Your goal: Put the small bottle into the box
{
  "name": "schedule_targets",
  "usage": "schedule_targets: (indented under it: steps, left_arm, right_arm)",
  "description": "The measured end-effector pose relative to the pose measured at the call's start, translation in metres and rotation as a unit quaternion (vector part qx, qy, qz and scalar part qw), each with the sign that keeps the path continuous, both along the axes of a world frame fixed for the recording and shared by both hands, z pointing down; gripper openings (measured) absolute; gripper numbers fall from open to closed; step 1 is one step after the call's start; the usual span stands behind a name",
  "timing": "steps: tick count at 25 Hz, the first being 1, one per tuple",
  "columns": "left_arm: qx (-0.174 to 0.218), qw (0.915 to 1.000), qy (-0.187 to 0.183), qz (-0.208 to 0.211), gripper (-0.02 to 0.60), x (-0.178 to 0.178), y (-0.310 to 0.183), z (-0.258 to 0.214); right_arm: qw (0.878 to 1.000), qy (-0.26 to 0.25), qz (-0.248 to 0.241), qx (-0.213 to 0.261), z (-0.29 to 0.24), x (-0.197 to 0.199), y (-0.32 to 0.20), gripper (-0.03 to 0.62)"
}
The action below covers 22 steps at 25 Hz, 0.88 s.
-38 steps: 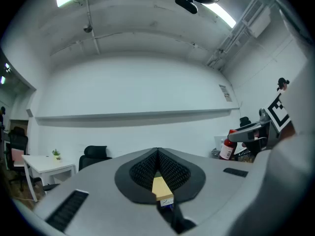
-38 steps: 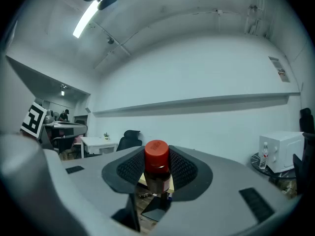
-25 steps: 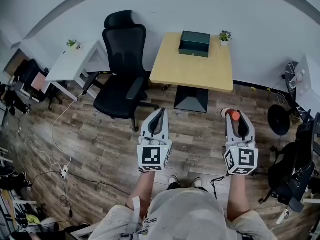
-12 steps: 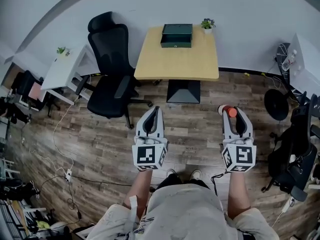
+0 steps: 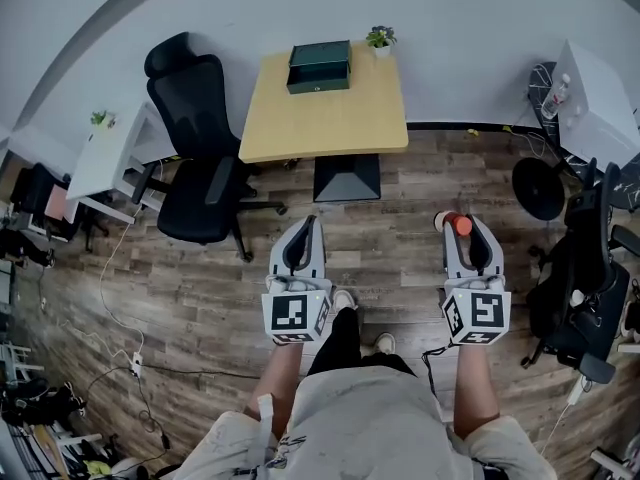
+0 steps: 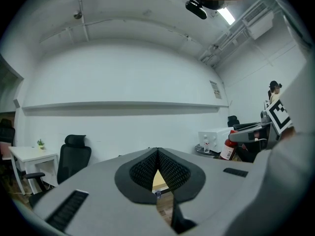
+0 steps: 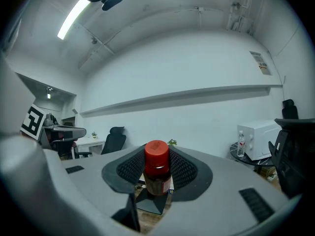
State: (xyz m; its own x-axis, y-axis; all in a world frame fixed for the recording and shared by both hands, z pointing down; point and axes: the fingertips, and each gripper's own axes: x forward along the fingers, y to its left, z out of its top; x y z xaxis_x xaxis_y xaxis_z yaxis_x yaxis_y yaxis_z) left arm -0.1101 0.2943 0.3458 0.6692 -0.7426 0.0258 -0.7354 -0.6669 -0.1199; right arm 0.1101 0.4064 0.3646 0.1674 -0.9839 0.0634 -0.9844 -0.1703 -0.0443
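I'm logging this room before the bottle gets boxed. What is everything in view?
small bottle: one, brown, red cap, held by right gripper
box: one, dark green, table's far end
table: one, light wood, ahead
potted plant: one, green, table's far right corner
office chair: one, black, left of table
second chair: one, black, far right
desk: one, white, far left
left gripper: one, grey, shut, empty
right gripper: one, grey, shut on small bottle
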Motion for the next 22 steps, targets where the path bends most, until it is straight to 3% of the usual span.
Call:
schedule_targets:
  steps: [13, 22]
  left_arm:
    - [-0.006, 0.9999, 0.014, 0.008, 0.008, 0.020, -0.068, 0.007]
    - [-0.012, 0.9998, 0.017, -0.007, 0.008, -0.004, -0.153, 0.011]
  right_arm:
    - [1.000, 0.022, 0.013, -0.009, -0.003, 0.021, -0.060, 0.155]
    - [0.999, 0.028, 0.001, -0.024, -0.002, -0.001, -0.150, 0.155]
